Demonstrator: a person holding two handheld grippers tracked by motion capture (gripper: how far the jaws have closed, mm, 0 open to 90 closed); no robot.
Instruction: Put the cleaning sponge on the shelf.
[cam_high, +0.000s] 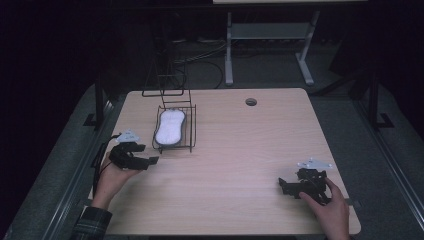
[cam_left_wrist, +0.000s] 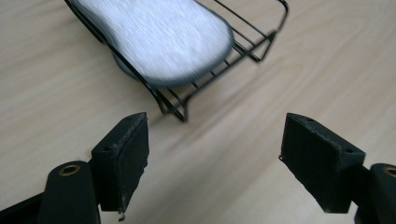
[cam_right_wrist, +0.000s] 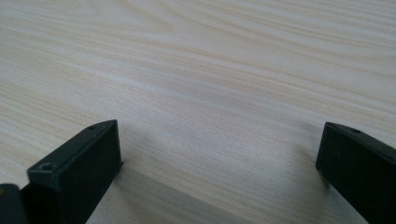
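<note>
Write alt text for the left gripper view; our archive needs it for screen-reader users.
A white oblong pad lies in a black wire basket on a pale wooden table. The left tool points at it, jaws open and empty.

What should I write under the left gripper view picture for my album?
Open black tongs aim at a white pad lying in a wire basket on a wooden table.

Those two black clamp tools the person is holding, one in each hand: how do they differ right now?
The left gripper sits at the table's left edge, close to the black wire basket holding a white oblong pad; the right gripper rests near the right front corner with bare light wooden table around it. The left gripper's jaws face the basket, the right gripper's face plain wood. Both are open and hold nothing.
</note>
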